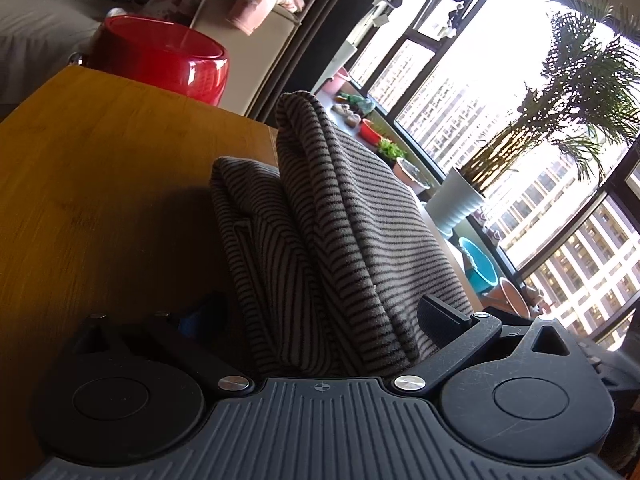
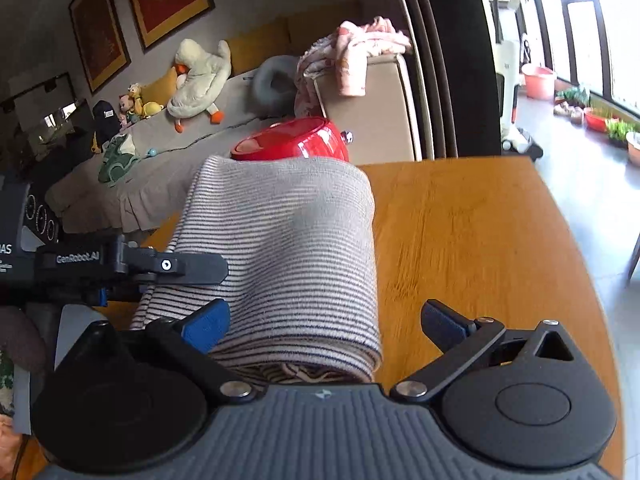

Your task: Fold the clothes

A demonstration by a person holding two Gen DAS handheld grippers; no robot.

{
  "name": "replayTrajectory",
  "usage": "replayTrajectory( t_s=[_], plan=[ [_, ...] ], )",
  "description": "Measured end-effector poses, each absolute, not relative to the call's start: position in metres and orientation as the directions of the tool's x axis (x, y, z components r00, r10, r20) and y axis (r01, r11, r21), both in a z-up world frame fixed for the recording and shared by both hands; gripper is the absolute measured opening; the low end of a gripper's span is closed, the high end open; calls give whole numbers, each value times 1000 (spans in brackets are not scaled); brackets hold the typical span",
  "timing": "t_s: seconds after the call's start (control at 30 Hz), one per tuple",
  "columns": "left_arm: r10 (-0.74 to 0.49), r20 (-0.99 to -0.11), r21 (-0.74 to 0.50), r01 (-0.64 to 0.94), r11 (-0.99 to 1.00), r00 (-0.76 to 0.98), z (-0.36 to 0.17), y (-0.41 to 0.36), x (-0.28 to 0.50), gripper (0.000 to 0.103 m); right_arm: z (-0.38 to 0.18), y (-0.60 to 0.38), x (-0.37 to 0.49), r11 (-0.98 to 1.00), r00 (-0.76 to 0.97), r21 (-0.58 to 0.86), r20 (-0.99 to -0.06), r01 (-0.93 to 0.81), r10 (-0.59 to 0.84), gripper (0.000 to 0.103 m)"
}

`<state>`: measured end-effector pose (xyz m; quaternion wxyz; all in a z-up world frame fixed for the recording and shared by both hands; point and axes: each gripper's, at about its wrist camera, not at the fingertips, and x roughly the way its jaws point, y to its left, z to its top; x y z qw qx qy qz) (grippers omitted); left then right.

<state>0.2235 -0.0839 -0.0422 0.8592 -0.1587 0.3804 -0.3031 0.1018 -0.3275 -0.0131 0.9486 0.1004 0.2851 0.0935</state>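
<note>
Two claws are near one striped cloth [image 1: 320,216] on my wooden worktop [image 1: 100,168]. In the left view, my left claw [image 1: 320,320] is wide open, with the bunched cloth standing up between its fingers. It could flop off the edge. In the right view, my right claw [image 2: 324,324] is open around the folded cloth. The left claw's side reads "GenRobot.AI". A red pot [image 2: 292,140] sits behind.

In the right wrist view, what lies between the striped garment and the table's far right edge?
Nothing: bare wooden table stretches right of the striped garment.
</note>
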Motion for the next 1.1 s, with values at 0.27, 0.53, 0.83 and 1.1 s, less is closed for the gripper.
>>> replayTrajectory(
  t_s=[0.27, 0.53, 0.83, 1.1],
  plan=[
    [-609, -585, -428, 434, 793, 535, -38, -93, 217, 101, 8, -302, 161, 966, 803, 204, -543, -159, 247, 44],
    [-622, -581, -445, 436, 783, 524, -39, -87, 218, 97, 3, -247, 241, 965, 721, 132, -643, -228, 259, 49],
    [-649, -579, -500, 413, 761, 493, -36, -82, 220, 77, 19, -320, 182, 957, 803, 214, -526, -196, 282, 85],
    [-666, -581, -512, 425, 746, 469, -38, -90, 235, 69, -40, -362, 164, 859, 731, 491, -530, -149, 430, 67]
  ],
)
